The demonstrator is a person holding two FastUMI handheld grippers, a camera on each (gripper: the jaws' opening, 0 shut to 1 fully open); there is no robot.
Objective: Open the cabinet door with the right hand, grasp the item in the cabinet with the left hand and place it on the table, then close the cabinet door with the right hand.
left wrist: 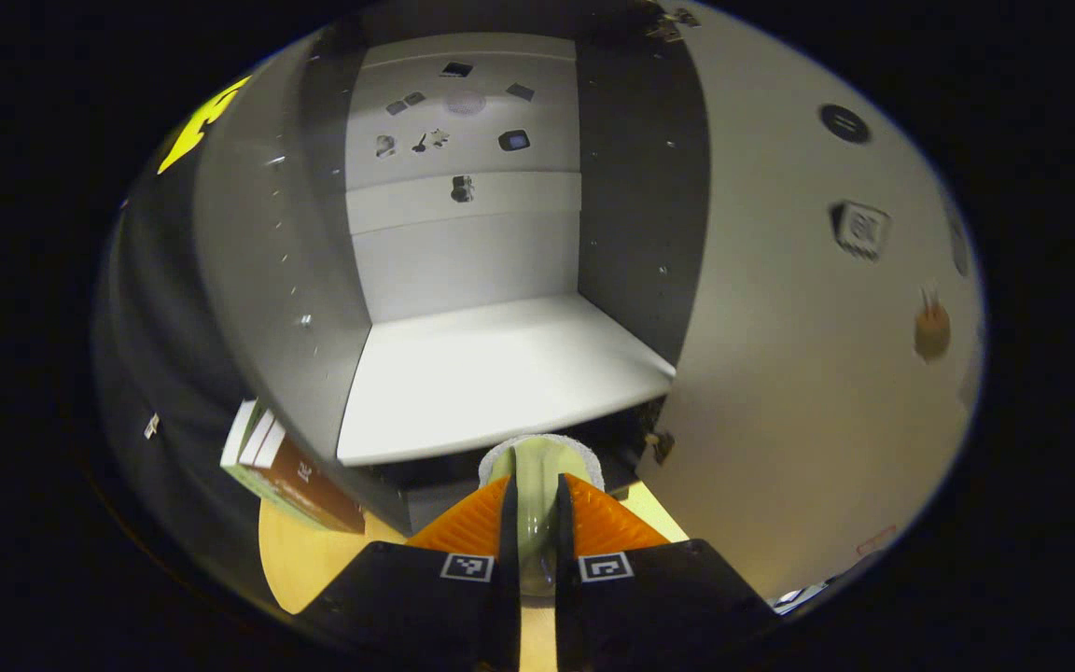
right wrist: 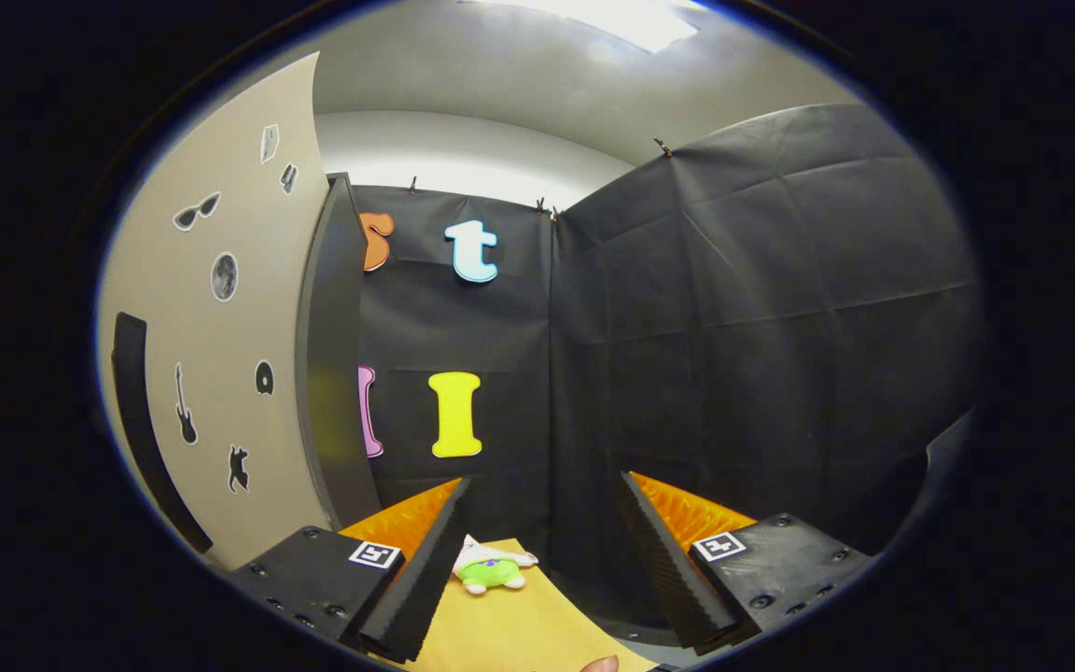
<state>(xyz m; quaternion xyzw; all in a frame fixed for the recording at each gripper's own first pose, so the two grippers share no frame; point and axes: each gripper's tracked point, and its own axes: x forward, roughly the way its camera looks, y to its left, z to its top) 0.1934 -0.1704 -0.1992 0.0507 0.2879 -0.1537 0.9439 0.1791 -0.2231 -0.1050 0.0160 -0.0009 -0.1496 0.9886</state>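
My left gripper (left wrist: 536,481) is shut on a pale green item with a white fuzzy edge (left wrist: 537,455), held just in front of the open cabinet and above the yellow table (left wrist: 300,560). The cabinet's white shelf (left wrist: 500,373) has nothing on it. The cabinet door (left wrist: 808,373) stands swung open at the right in the left gripper view. In the right gripper view the same door (right wrist: 211,373), with stickers and a black handle (right wrist: 141,420), stands at the left. My right gripper (right wrist: 542,482) is open to the right of the door, touching nothing.
A stack of boxes (left wrist: 286,471) stands on the table at the cabinet's left. A small green and white plush toy (right wrist: 491,567) lies on the yellow table (right wrist: 519,625) near the black cloth wall. A fingertip (right wrist: 601,665) shows at the bottom edge.
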